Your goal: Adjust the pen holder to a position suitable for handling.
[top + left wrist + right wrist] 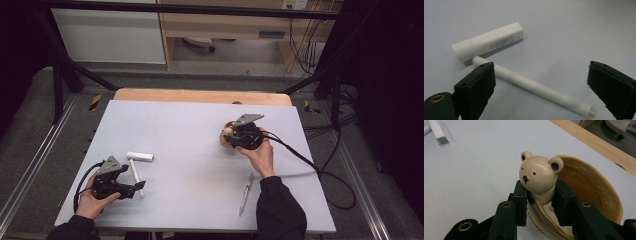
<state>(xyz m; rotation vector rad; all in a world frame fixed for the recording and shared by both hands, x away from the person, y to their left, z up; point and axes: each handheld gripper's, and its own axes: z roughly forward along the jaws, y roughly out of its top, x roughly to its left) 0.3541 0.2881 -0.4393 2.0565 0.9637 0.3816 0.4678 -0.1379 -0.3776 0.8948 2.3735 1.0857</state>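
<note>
Beige bear figure with shell-like back — clamped at the neck by the right gripper, apparently just above the tabletop toward its right edge. Left gripper — jaws spread over a white stick near the left front corner, beside a white tube.

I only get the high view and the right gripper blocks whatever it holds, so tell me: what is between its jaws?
Observer: The right gripper is shut on a cream bear-headed figure, clamped just under the head.
Operator: And the tan thing beside it?
Observer: A shallow tan wooden bowl curves behind the bear; the figure seems joined to its rim.
Operator: Is the left gripper holding the white stick?
Observer: No. The left gripper is open, and the long white cylinder pen lies on the table between its jaws, untouched.
Operator: The short white piece?
Observer: A white printed tube cap, lying beyond the pen's end.
</note>
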